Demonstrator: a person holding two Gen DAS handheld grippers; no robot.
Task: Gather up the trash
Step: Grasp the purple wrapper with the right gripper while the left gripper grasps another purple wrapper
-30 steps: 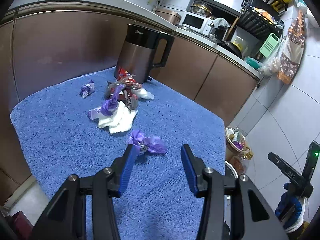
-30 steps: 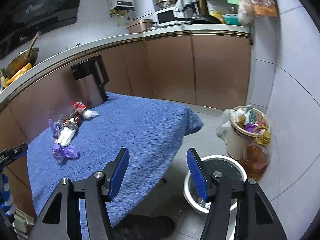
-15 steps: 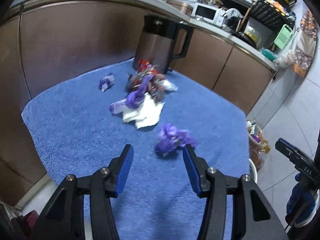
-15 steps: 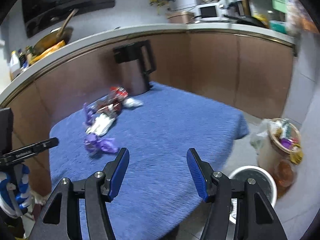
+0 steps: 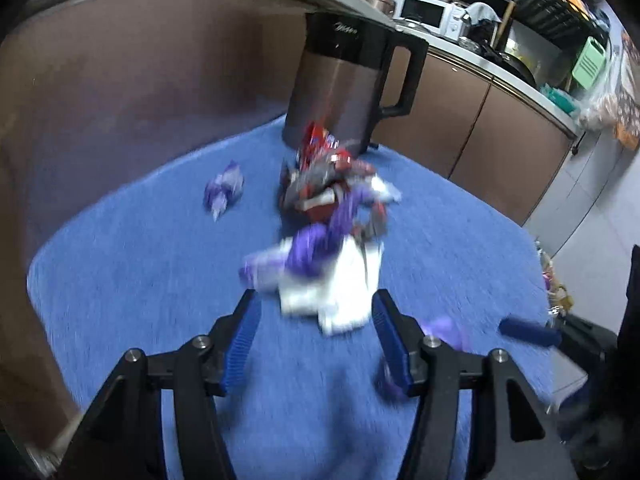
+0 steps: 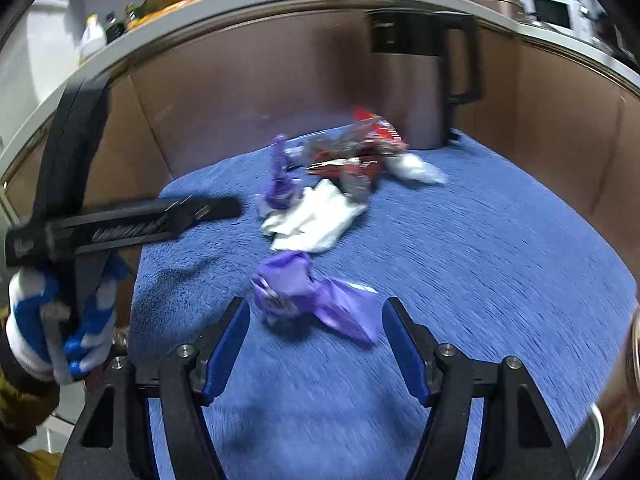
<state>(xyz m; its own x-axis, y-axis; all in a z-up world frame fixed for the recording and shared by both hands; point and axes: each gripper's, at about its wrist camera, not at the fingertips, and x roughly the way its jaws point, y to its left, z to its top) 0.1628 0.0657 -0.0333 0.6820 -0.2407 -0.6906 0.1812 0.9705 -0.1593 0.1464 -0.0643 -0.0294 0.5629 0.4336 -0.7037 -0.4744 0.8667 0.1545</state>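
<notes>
Trash lies on a blue towel point(image 5: 120, 280). A white tissue point(image 5: 340, 292) lies just ahead of my open, empty left gripper point(image 5: 316, 340), under a heap of red and purple wrappers point(image 5: 328, 192). A small purple wrapper point(image 5: 224, 188) lies apart to the left. My right gripper point(image 6: 316, 340) is open and empty, with a crumpled purple wrapper point(image 6: 308, 292) just ahead between its fingers. The tissue point(image 6: 316, 216) and the wrapper heap point(image 6: 352, 152) show beyond it. The purple wrapper point(image 5: 444, 328) also shows beside my left gripper's right finger.
A dark kettle point(image 5: 348, 80) stands at the towel's back edge, also in the right wrist view point(image 6: 420, 76). Brown cabinet fronts point(image 5: 140, 80) wall in the back and left. The left hand and gripper point(image 6: 80, 220) show at left in the right wrist view.
Both grippers have moved in over the towel. The left one swung from the purple wrapper toward the tissue heap. The right one came from the floor side up to the purple wrapper.
</notes>
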